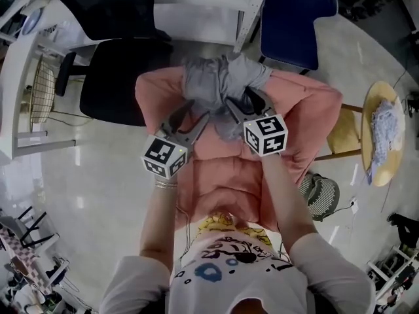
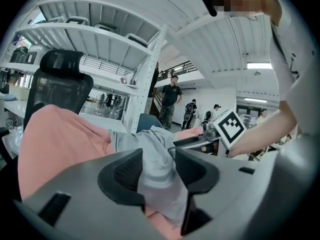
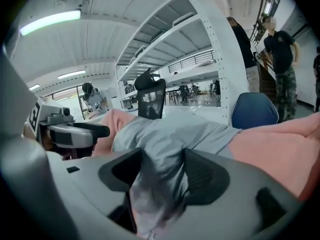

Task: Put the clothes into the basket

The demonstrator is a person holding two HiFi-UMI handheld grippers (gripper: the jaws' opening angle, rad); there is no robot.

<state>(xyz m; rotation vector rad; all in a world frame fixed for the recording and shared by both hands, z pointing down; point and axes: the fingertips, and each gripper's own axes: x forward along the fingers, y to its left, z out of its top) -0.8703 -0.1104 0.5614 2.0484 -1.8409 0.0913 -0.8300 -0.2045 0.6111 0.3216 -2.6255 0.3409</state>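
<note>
A grey garment lies crumpled on top of a wide salmon-pink cloth; no basket rim shows under it. My left gripper reaches in from the near left, its jaws wide, with a fold of the grey garment hanging loose between the pads. My right gripper comes in from the near right, jaws equally wide around another fold of the grey garment. In the left gripper view the left gripper faces the right gripper. In the right gripper view the right gripper has the left gripper at its left.
A black office chair stands to the left of the pink cloth, a blue chair behind it and a white shelf rack at the back. A round wooden stool with a cloth stands at the right, a small fan near it. People stand far off.
</note>
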